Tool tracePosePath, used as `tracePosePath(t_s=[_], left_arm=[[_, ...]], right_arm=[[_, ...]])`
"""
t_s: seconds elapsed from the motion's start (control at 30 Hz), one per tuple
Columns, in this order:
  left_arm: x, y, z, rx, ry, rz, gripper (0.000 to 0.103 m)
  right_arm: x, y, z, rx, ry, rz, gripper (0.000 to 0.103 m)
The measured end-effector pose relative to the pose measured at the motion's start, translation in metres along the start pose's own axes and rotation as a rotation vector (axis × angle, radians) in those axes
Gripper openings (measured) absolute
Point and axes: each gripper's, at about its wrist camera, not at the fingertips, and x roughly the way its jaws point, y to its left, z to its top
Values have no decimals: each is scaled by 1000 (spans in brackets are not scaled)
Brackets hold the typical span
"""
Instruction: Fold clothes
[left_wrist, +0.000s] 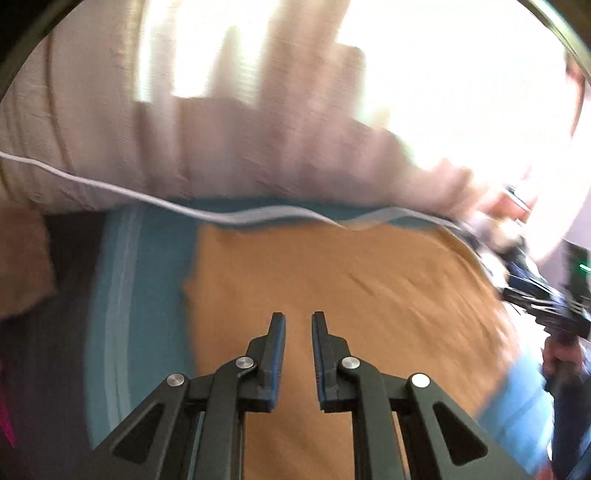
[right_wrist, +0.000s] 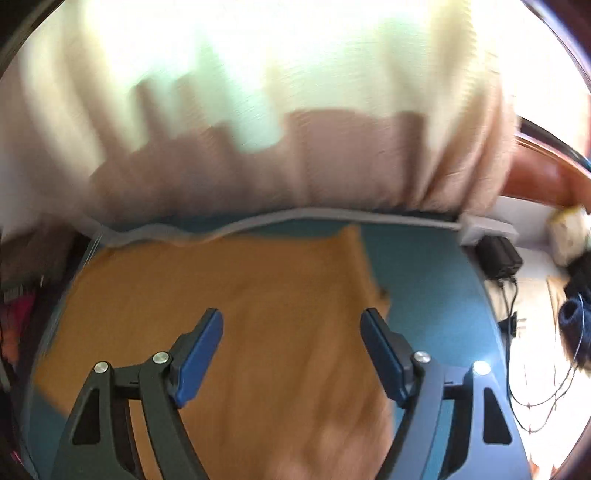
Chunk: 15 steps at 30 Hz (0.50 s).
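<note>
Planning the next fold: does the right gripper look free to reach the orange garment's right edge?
Probably yes: the right gripper hangs open over the orange garment, and nothing shows between it and that edge.

Strong daylight pours through the pale pleated curtain (left_wrist: 229, 122), and it's blown out to pure white at the upper right of the left wrist view and across the top of the right wrist view. Motion blur smears the flat orange-tan cloth garment (right_wrist: 229, 314) and the teal blue surface (right_wrist: 424, 280) in both. Only the black gripper frames look sharp. Fisheye bending curves everything, with dark vignette corners.
</note>
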Motion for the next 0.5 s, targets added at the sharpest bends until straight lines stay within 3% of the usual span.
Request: tracePosePath(t_s=[0.1,0.23,0.4,0.5], left_arm=[[-7,-24,-32,74,43,-20,15],[-2,-37,-70,160,106,67,15],[1,-35,-89,208,93,92,15],[5,-34,-91,212,97,101,15]], right_arm=[[2,11,-27,-43,56,-13,80],[4,27,-63,-100,130,-30,80],[4,37,-79,-157,89,-118,80],[3,39,-75,-119,113,-151,80]])
